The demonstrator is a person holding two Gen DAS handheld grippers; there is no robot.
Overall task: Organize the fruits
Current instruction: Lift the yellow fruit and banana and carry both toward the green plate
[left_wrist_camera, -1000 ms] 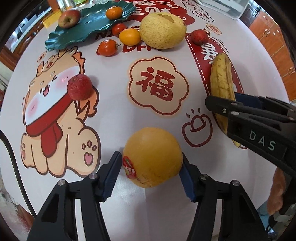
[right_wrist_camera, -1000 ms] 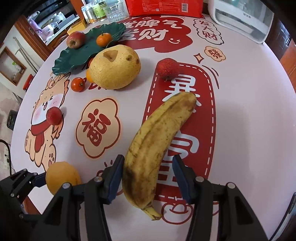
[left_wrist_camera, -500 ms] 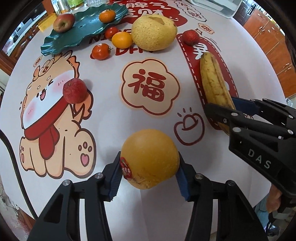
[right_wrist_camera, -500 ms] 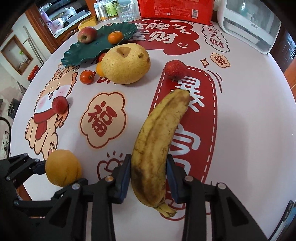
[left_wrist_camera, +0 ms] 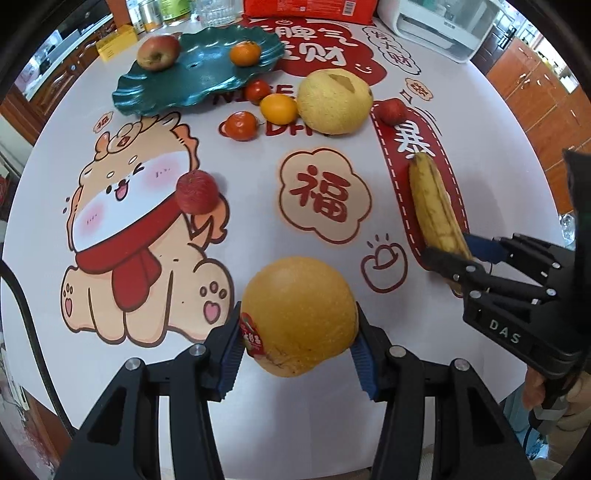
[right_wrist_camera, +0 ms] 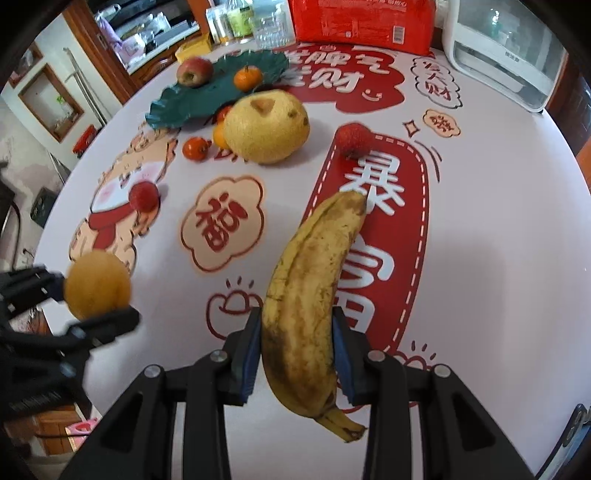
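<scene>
My left gripper (left_wrist_camera: 295,354) is shut on a large orange (left_wrist_camera: 297,314) with a red sticker and holds it above the table near the front edge; it also shows at the left of the right wrist view (right_wrist_camera: 98,290). My right gripper (right_wrist_camera: 297,354) is shut on the stem end of a spotted banana (right_wrist_camera: 314,288), lifted off the cloth; it also shows in the left wrist view (left_wrist_camera: 436,206). A green leaf-shaped plate (left_wrist_camera: 207,79) at the far side holds an apple (left_wrist_camera: 159,51) and a tangerine (left_wrist_camera: 244,53).
Loose fruit lies before the plate: a big yellow pear (left_wrist_camera: 334,101), a small orange (left_wrist_camera: 277,109), two tomatoes (left_wrist_camera: 241,125), a red fruit (left_wrist_camera: 390,110) and another red fruit (left_wrist_camera: 197,192) at the left. A white appliance (right_wrist_camera: 506,48) and red bag (right_wrist_camera: 360,18) stand at the back.
Both grippers closed on their fruit and lifted: the left one raised the orange, the right one closed on the banana and raised it off the cloth.
</scene>
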